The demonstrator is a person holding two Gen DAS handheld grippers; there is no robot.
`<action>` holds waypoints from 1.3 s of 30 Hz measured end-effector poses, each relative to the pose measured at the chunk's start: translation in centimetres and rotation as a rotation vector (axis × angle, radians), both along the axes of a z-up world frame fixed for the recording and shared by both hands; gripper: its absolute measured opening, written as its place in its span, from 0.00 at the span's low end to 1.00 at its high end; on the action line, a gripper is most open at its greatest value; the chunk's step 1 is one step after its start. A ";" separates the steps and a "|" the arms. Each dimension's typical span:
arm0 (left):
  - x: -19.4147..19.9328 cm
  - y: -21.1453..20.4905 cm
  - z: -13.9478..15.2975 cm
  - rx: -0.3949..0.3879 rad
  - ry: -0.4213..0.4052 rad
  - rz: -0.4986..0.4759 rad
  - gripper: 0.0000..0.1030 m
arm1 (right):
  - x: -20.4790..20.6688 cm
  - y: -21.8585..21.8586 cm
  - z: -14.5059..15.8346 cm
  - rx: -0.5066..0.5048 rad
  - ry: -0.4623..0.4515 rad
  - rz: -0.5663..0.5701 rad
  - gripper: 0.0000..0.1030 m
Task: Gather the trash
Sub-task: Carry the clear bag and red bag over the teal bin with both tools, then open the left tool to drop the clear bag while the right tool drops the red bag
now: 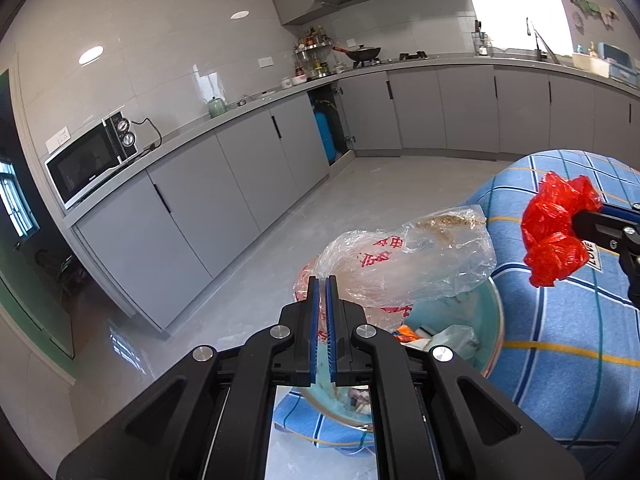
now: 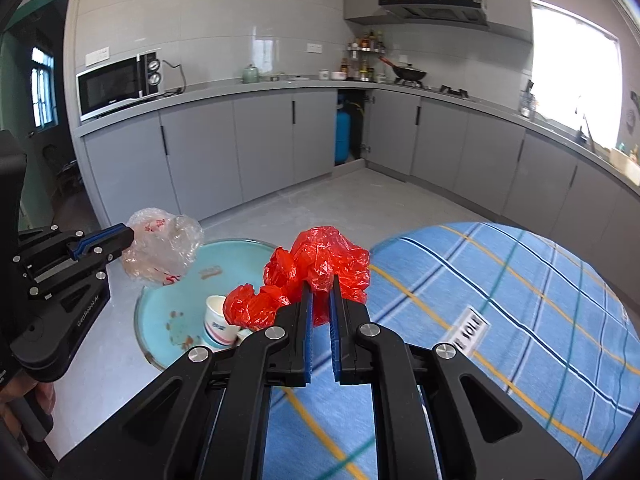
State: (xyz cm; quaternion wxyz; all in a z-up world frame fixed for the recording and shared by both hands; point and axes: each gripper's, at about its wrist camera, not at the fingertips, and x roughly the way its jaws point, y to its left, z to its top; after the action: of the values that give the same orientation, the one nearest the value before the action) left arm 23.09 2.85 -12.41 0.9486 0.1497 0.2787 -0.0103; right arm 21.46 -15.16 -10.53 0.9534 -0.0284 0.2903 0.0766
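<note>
My left gripper (image 1: 322,280) is shut on a clear plastic bag with red print (image 1: 404,266) and holds it above a round light-blue basin (image 1: 494,320). The same bag (image 2: 162,248) shows in the right wrist view, held by the left gripper (image 2: 130,234) over the basin (image 2: 160,312). My right gripper (image 2: 320,280) is shut on a crumpled red plastic bag (image 2: 320,266), held above the basin's right edge. The red bag (image 1: 554,226) and the right gripper (image 1: 576,216) also show at the right of the left wrist view. A paper cup (image 2: 218,322) lies in the basin.
A table with a blue plaid cloth (image 2: 500,320) is to the right of the basin. Grey kitchen cabinets (image 2: 260,144) line the far walls, with a microwave (image 2: 120,84) on the counter and a blue gas cylinder (image 2: 343,136) in an open cabinet. The grey floor (image 1: 320,208) lies between.
</note>
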 end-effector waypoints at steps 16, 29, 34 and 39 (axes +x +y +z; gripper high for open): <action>0.6 2.0 -0.6 -0.025 0.015 0.033 0.08 | 2.7 3.7 -0.8 -0.004 -0.001 0.105 0.10; 0.3 2.8 -0.8 0.001 -0.010 0.090 0.62 | 1.9 1.2 -0.7 0.055 -0.012 0.047 0.62; -1.0 3.0 0.0 0.004 -0.038 0.106 0.77 | -0.1 0.6 -0.3 0.061 -0.025 0.032 0.65; -2.3 3.1 1.1 -0.007 -0.071 0.103 0.80 | -1.9 -0.1 0.6 0.074 -0.045 0.012 0.66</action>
State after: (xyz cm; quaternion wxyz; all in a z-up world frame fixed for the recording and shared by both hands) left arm 20.75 5.98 -11.32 0.9577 0.1319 0.2523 0.0428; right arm 19.60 -15.26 -9.93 0.9596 0.0035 0.2658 0.0921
